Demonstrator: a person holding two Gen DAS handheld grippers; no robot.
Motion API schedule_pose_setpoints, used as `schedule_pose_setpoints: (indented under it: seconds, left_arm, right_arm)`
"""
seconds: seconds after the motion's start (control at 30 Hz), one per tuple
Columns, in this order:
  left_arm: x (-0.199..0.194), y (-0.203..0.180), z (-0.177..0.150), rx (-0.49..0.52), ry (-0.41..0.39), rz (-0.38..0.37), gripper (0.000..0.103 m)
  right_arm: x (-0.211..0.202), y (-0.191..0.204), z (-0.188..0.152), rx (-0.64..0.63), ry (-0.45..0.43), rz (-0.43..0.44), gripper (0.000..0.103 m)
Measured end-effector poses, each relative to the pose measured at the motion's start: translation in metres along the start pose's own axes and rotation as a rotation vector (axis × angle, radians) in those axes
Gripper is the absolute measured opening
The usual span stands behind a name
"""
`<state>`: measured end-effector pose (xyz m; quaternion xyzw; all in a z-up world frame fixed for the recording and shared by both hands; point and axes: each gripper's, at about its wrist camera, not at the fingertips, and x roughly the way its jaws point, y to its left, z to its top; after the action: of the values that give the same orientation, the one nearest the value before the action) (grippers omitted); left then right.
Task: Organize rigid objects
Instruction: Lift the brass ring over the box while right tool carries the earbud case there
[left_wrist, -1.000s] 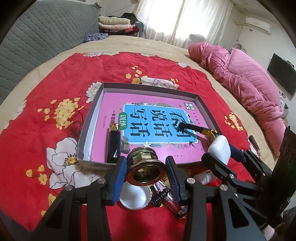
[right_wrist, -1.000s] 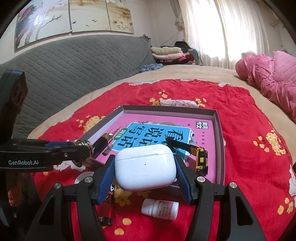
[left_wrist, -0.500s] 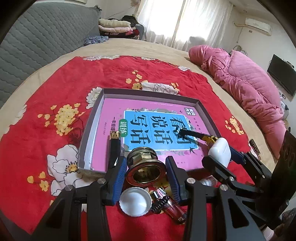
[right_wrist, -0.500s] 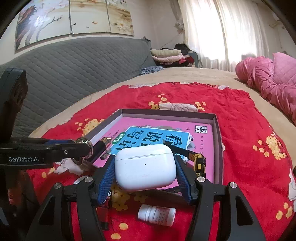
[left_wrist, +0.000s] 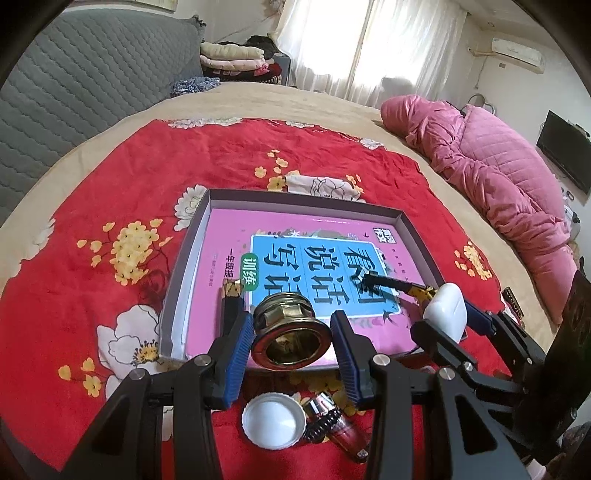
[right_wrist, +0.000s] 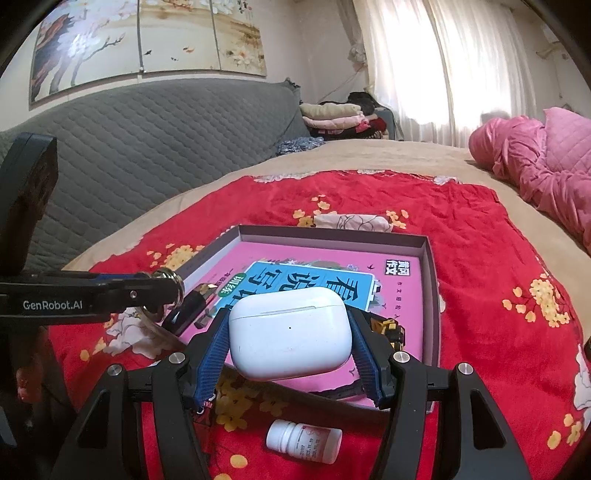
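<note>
My left gripper (left_wrist: 291, 338) is shut on a brass threaded fitting (left_wrist: 290, 334), held above the near edge of a grey tray (left_wrist: 303, 197). The tray holds a pink book (left_wrist: 317, 258), a black lighter (left_wrist: 231, 306) and a yellow toy excavator (left_wrist: 402, 286). My right gripper (right_wrist: 290, 339) is shut on a white earbud case (right_wrist: 290, 338), over the tray's near right part; the case also shows in the left wrist view (left_wrist: 445, 310). The left gripper shows in the right wrist view (right_wrist: 162, 286), to the left of the case.
On the red floral blanket (left_wrist: 129, 173) in front of the tray lie a white cap (left_wrist: 273, 419), a red and silver tube (left_wrist: 338, 424) and a white pill bottle (right_wrist: 303, 441). A pink quilt (left_wrist: 498, 188) lies at the right, a grey sofa back (right_wrist: 129, 147) at the left.
Both grippers have risen and moved forward over the tray's near edge with their objects. The loose things on the blanket have slid lower in both views.
</note>
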<state>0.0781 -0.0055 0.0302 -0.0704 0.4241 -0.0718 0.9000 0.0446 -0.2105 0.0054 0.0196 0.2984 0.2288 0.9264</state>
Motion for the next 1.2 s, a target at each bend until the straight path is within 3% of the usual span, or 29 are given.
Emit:
schedule_pose_setpoints:
  seconds: [1.2]
  left_arm:
    - [0.029,-0.012,0.013,0.034,0.013,0.009,0.044]
  right_arm:
    - [0.009,-0.01,0.005,0.013,-0.009,-0.005,0.064]
